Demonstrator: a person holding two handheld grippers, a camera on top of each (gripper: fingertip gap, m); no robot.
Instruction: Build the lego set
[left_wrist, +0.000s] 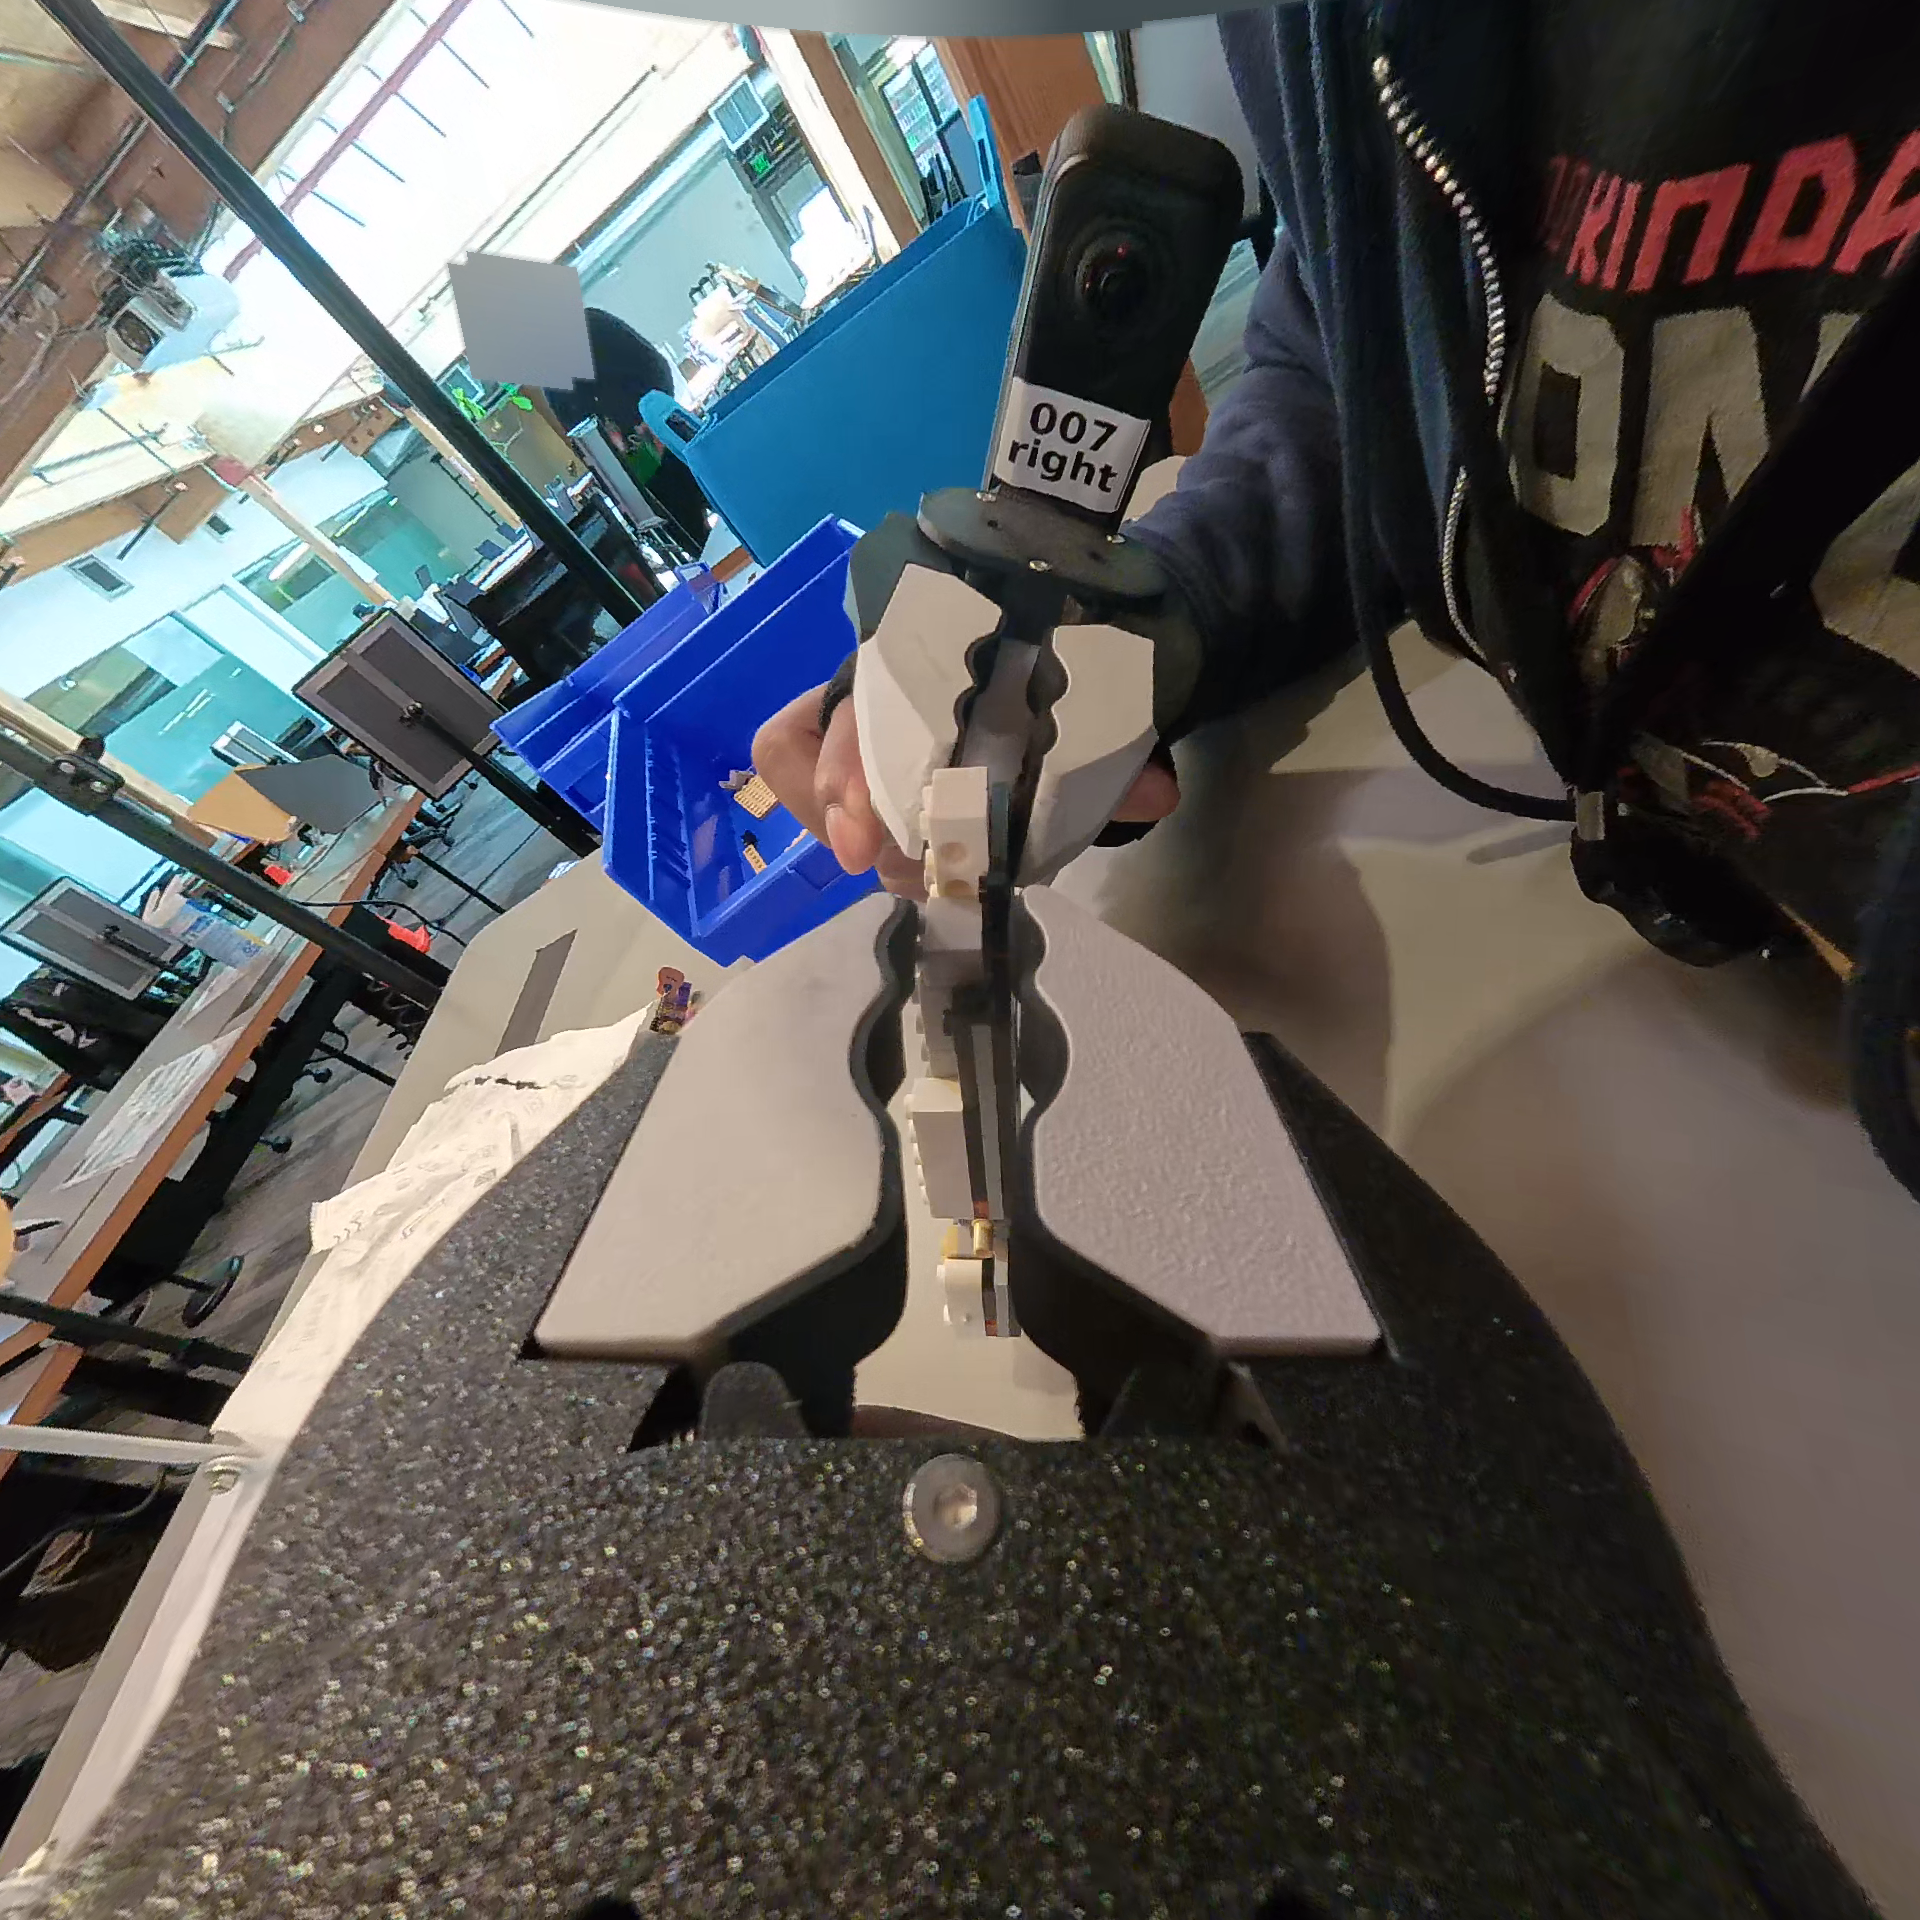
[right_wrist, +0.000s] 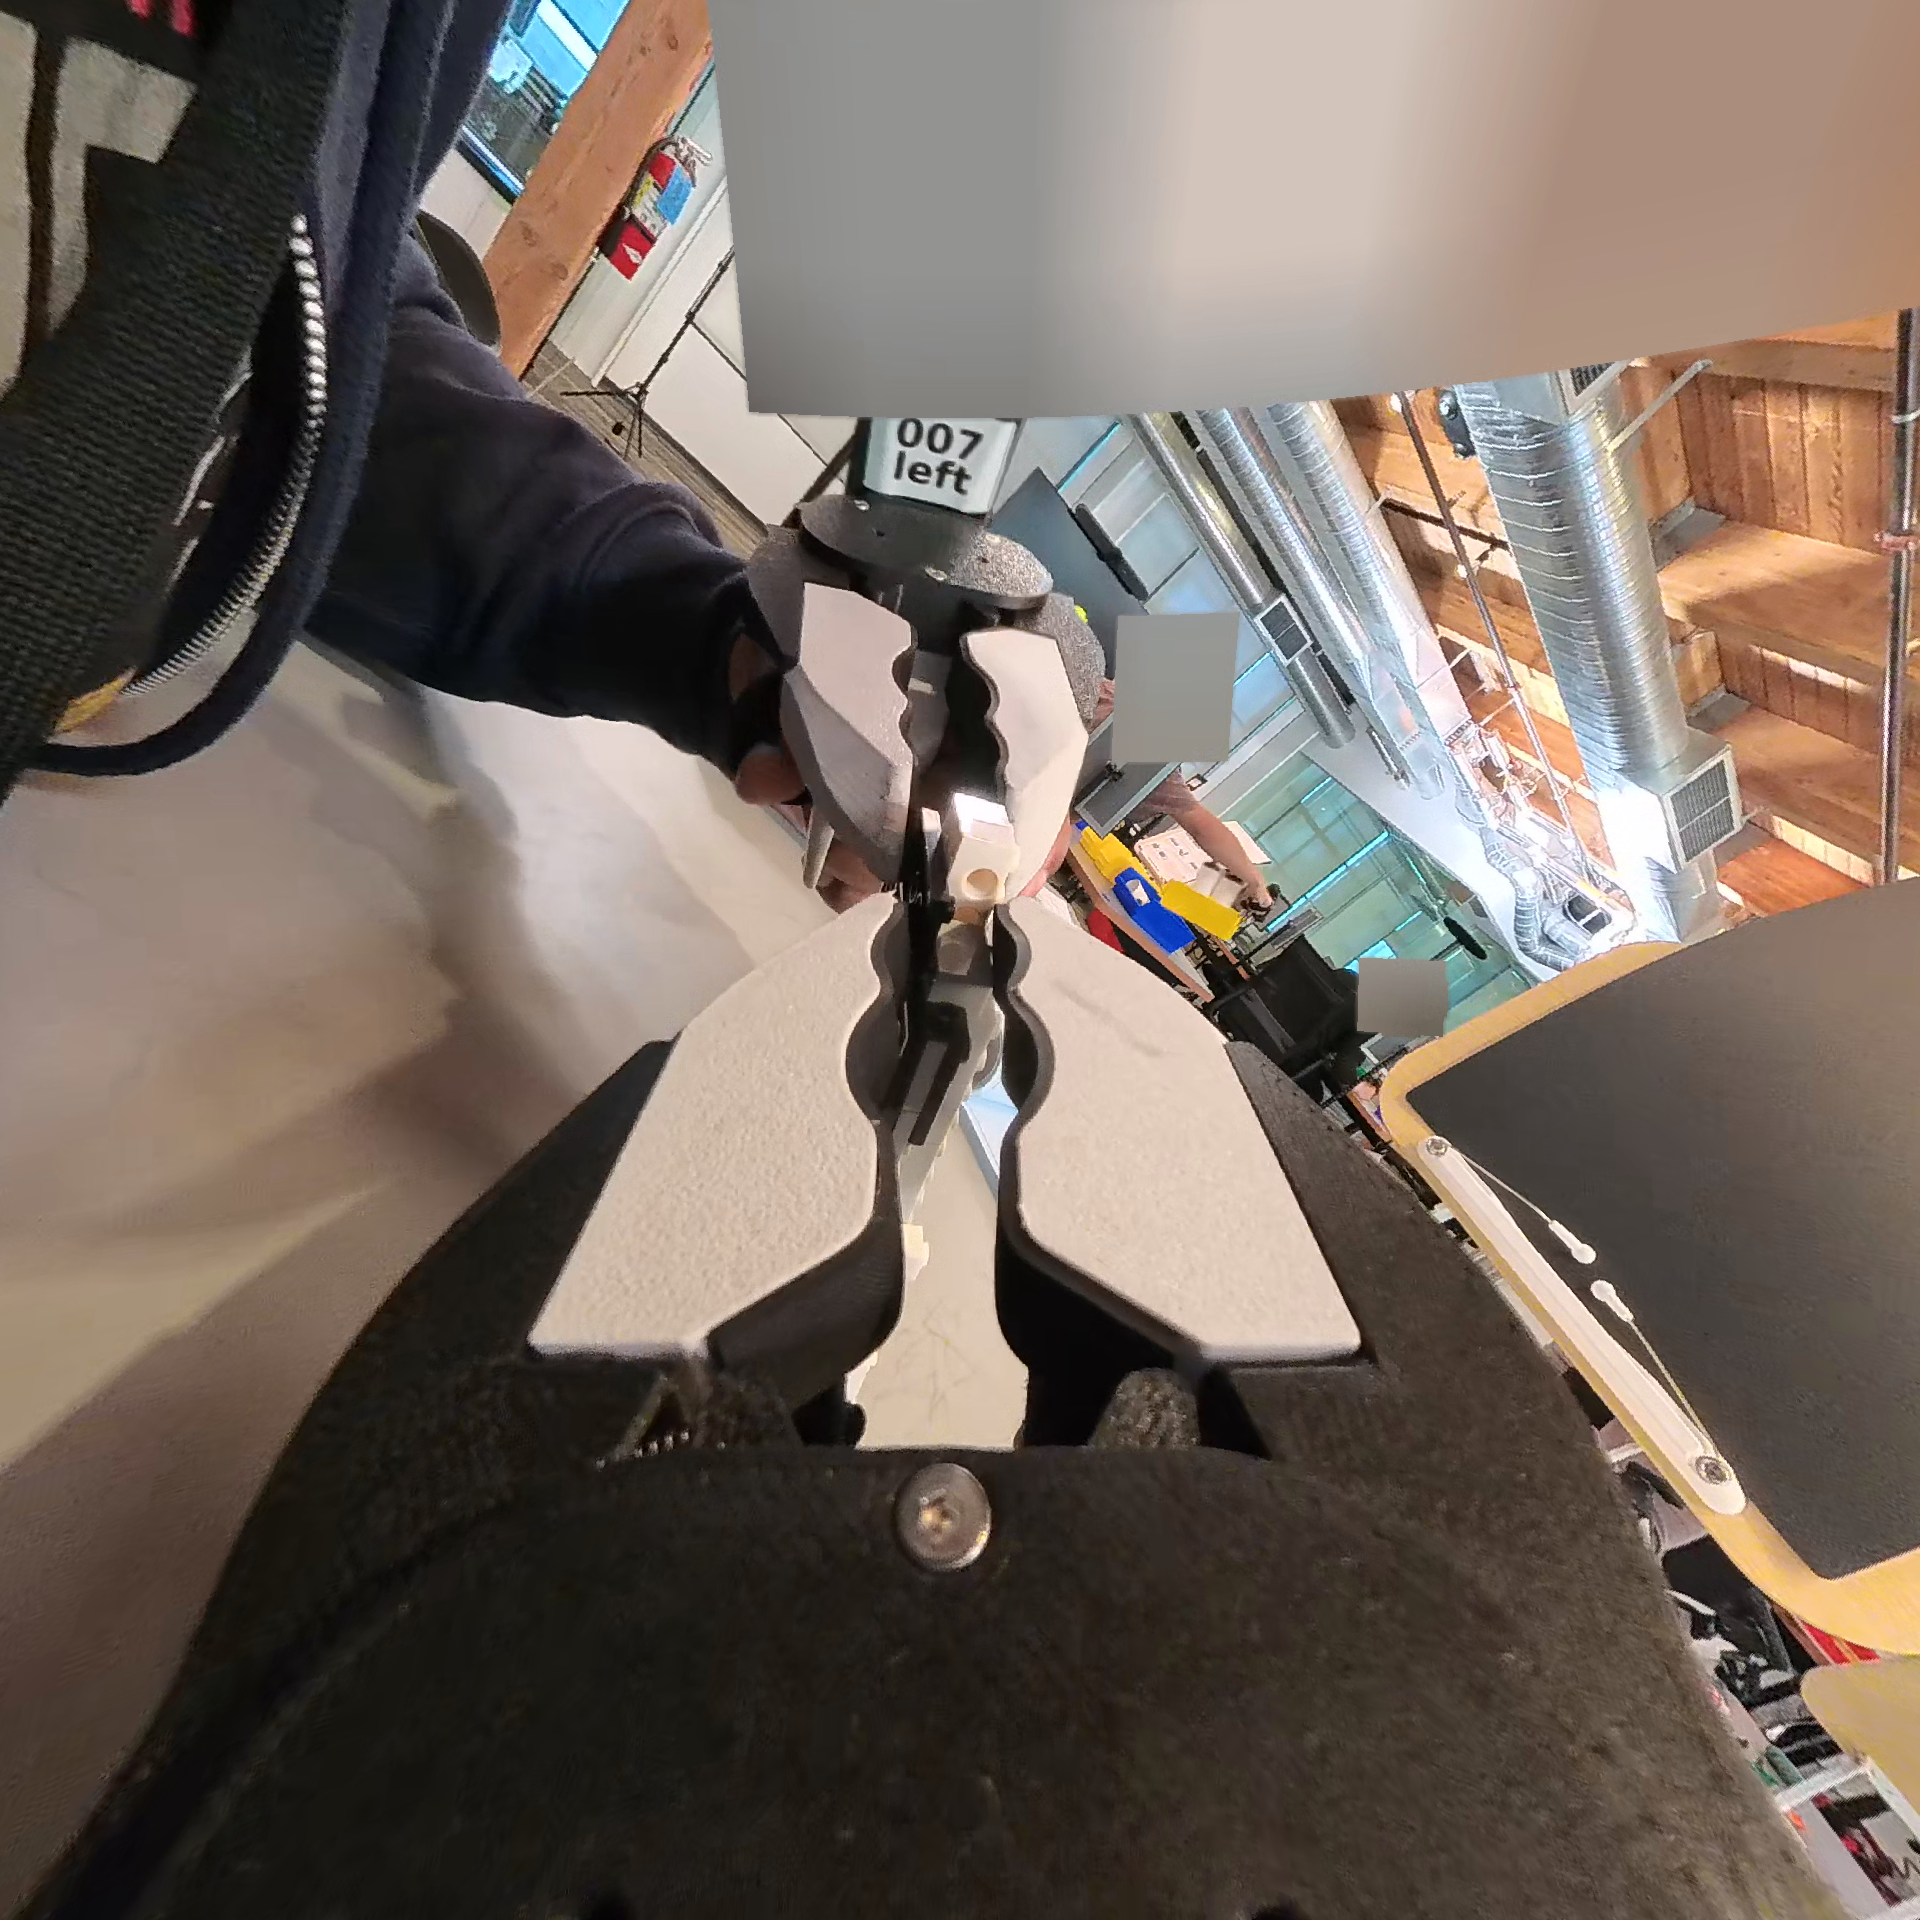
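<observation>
The two grippers face each other tip to tip above a white table (left_wrist: 1455, 1039). Between them runs one small brick build: white bricks (left_wrist: 951, 831) stacked along a thin dark plate (left_wrist: 1000, 935). My left gripper (left_wrist: 964, 920) is shut on its near end, which runs back between the fingers. My right gripper (left_wrist: 985, 862), held by a hand in a dark sleeve, is shut on the other end. In the right wrist view my right gripper (right_wrist: 948, 920) clamps the dark plate and grey pieces. There the left gripper (right_wrist: 951, 878) grips a white brick with a round hole (right_wrist: 982, 857).
An open blue bin (left_wrist: 727, 748) with a few small parts stands behind the grippers. Crumpled white paper (left_wrist: 436, 1174) and a small purple figure (left_wrist: 673, 1000) lie to the left. The person's dark jacket (left_wrist: 1610, 416) is close on the right. A black, wood-edged board (right_wrist: 1662, 1195) also shows. Left and right tips are no more than a few centimetres apart.
</observation>
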